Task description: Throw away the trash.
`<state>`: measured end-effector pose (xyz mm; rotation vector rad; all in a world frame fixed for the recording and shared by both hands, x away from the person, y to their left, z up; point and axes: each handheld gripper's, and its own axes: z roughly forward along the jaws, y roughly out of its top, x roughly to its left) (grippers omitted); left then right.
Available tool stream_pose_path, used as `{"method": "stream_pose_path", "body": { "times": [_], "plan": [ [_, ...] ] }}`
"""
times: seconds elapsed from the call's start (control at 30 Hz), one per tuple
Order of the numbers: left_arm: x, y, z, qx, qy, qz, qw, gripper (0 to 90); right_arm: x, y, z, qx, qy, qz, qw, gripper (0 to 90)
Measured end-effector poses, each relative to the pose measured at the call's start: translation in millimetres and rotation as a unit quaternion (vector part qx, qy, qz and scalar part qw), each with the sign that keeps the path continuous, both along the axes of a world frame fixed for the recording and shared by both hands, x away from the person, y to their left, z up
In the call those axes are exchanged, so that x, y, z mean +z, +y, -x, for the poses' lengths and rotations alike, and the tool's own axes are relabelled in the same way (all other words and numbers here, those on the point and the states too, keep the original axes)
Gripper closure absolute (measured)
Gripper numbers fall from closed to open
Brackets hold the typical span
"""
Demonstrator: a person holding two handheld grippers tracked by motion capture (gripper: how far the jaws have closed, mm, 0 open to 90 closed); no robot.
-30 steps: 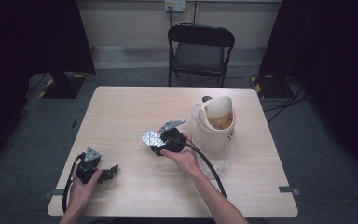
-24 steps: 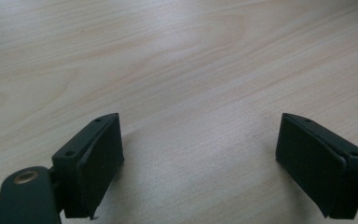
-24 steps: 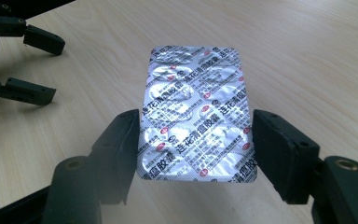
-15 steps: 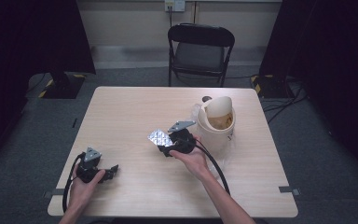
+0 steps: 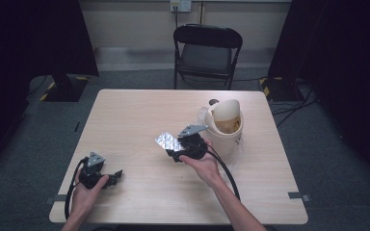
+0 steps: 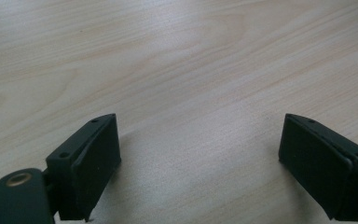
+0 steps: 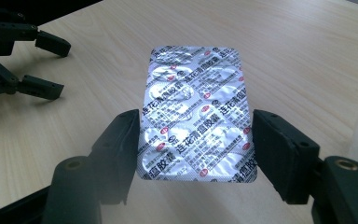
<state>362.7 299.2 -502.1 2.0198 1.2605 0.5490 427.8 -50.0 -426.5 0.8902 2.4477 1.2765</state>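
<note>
**Blister pack held aloft, bin close by**

Here the right gripper [image 7: 196, 140] is clamped on a foil blister pack [image 7: 196, 112], its two black jaws pressing the pack's long edges from either side, with the printed foil back facing the camera and the far end of the pack sticking out past the jaws. From above, the right gripper [image 5: 176, 147] holds the pack [image 5: 167, 141] clear of the tabletop, over the middle of the table [image 5: 135, 115], the foil tilted toward the person's left.

Just beside that hand, to its right, stands a small cream bin [image 5: 224, 127] with its swing lid tipped up, so the mouth is open; something brownish lies inside, too unclear to name. A bit of clear plastic [image 5: 201, 114] shows at the bin's far-left side.

Further out, the left gripper [image 5: 113, 177] rests near the front-left edge of the table, well apart from the pack. Its jaws stand wide apart with nothing but bare wood between them, and the right gripper view catches it [image 7: 46, 65] lying idle on the table.

As for progress, I judge that the pick-up is done: the pack is secured and off the surface. What remains, if the bin is the goal, is to carry the pack over the open mouth and let go; nothing has been dropped in yet as far as can be seen.
</note>
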Motion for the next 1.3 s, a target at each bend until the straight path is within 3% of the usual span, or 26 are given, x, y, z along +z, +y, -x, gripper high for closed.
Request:
{"method": "stream_pose_path", "body": {
  "times": [0.6,0.67,1.3],
  "plan": [
    [0.0,0.1,0.0,0.0,0.0,0.0,1.0,12.0,26.5,-38.8,23.9,-0.015,-0.013,-0.029,0.9994,34.3],
    [0.0,0.1,-0.1,-0.001,0.0,0.0,1.0,12.0,28.3,-45.0,25.9,-0.017,-0.009,-0.042,0.9989,34.3],
    [0.0,0.1,-0.1,-0.001,0.0,0.0,1.0,12.0,59.1,-97.9,52.7,-0.044,-0.034,-0.05,0.9972,34.3]
  ]
}}
